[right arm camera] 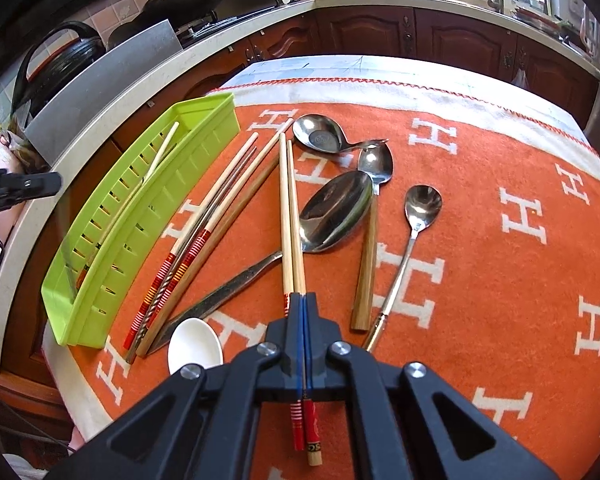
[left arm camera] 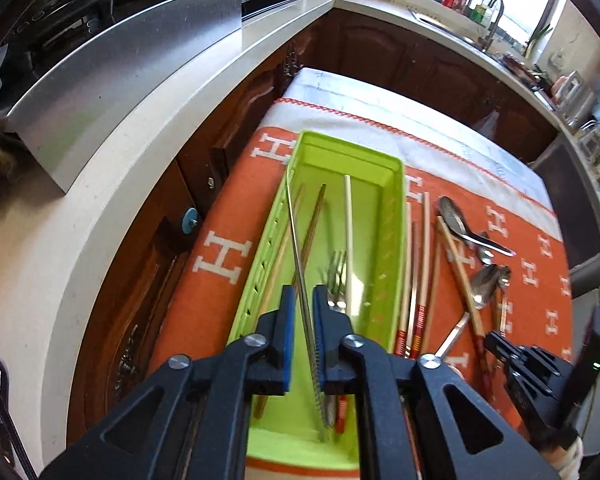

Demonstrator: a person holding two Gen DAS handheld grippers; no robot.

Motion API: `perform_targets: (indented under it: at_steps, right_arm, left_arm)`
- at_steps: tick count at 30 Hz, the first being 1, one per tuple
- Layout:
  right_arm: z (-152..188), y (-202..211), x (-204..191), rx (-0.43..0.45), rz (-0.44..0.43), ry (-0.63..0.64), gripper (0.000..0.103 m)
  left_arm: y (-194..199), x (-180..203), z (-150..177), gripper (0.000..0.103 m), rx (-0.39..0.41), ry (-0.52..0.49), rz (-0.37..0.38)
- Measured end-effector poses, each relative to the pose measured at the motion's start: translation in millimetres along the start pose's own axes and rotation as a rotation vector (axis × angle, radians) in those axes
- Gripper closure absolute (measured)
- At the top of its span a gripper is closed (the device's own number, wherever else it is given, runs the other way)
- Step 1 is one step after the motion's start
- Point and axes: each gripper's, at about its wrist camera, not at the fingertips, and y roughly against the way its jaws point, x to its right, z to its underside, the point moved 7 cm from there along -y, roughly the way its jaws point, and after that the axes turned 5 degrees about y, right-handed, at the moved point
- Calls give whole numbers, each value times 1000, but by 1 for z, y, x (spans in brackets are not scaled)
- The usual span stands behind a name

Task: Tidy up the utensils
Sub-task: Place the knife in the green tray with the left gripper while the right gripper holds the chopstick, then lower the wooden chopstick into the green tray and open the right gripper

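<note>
My left gripper (left arm camera: 304, 292) hangs over the green tray (left arm camera: 400, 184), pointing steeply down. Its jaws stand slightly apart around a thin metal chopstick (left arm camera: 294, 232), and neither pad presses on it. The chopstick leans from the tray's far left rim down to its near end. A fork (left arm camera: 338, 272), a white chopstick (left arm camera: 348, 220) and brown chopsticks (left arm camera: 314, 216) lie in the tray. My right gripper (right arm camera: 304, 300) is shut on a pair of bamboo chopsticks (right arm camera: 290, 208) with red ends, low over the orange cloth (right arm camera: 480, 280).
Loose chopsticks (right arm camera: 220, 208) lie beside the green tray (right arm camera: 140, 216). Several metal spoons (right arm camera: 336, 208) and a white ceramic spoon (right arm camera: 194, 346) lie scattered on the cloth. A pale counter (left arm camera: 140, 128) with a steel panel (left arm camera: 120, 80) runs along the table's left, above wooden cabinets.
</note>
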Motion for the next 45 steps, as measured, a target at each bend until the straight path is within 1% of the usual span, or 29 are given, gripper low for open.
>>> perform_targets:
  at_steps: [1,2,3,5,7,8,9,10,11,13,15,18,23,25,27,30,31,32,34,36,37,39,40,42,45]
  right_arm:
    - [-1,-1,0,-3,2,3,101]
    - [-1,-2,0,-6,6,2,99]
    - [-2,-2,0,-5,13,4,99]
    - [-4,-3,0,-7,18,7,99]
    - [-5,-4,0,-11,29,15,98]
    - [-4,-7,0,-28,29,17,95]
    - [-2,-13,-1,-62,29,17,94]
    - [-4,-12,-2,-36,40,29,94]
    - [-3,-13,-4,-43,52,40,94]
    - [-3,-13,-3,-44,54,22,95]
    - [-3,-13,-3,-45,30,-6,96]
    - [-2,-10,-2,-41,20,-30,97]
    - [-5,9,-1,1,6,-58,97]
    - [-6,15,-2,9,7,-63,97]
    - [-8,21,-5,13,-11,-78,97]
    - [-16,33,-22,24,-63,-85,97]
    - [-22,38,-31,32,-80,-80,97]
    - [-26,41,-40,38,-98,-77,97]
    - [-36,47,-59,45,-146,-79,97]
    - [-48,50,-80,38,-201,-95,96]
    - [-55,49,-92,29,-238,-117,96]
    - [-62,44,-109,6,-282,-155,96]
    - [-66,40,-116,-1,-288,-171,96]
    - [-75,30,-127,-7,-272,-184,96]
    - [-84,12,-134,-31,-273,-255,96]
  left_arm:
    - [-1,1,-2,87,6,3,-5]
    - [-1,0,-1,85,15,4,-8]
    - [1,0,-2,85,23,3,-11]
    - [4,-3,-2,80,43,2,-20]
    - [7,-6,-4,78,55,5,-26]
    - [9,-8,-3,78,59,5,-26]
    - [9,-10,-2,78,60,8,-25]
    - [10,-10,-2,78,62,12,-22]
    - [11,-12,-1,78,63,15,-20]
    - [13,-16,1,78,65,22,-17]
    - [15,-20,4,78,68,28,-11]
    - [19,-27,8,78,78,39,-5]
    - [22,-37,14,78,84,48,-4]
    - [23,-40,15,78,86,59,1]
    - [23,-42,16,78,87,63,9]
    - [26,-45,16,75,103,58,-6]
    - [26,-46,16,70,113,52,-20]
    - [27,-47,17,60,122,47,-32]
    - [31,-50,17,53,156,32,-75]
    - [35,-52,17,51,177,18,-105]
    - [36,-53,17,49,187,13,-115]
    - [40,-55,17,44,202,12,-125]
    - [42,-56,17,43,208,11,-127]
    - [46,-59,17,43,218,13,-135]
    - [49,-64,19,43,216,29,-127]
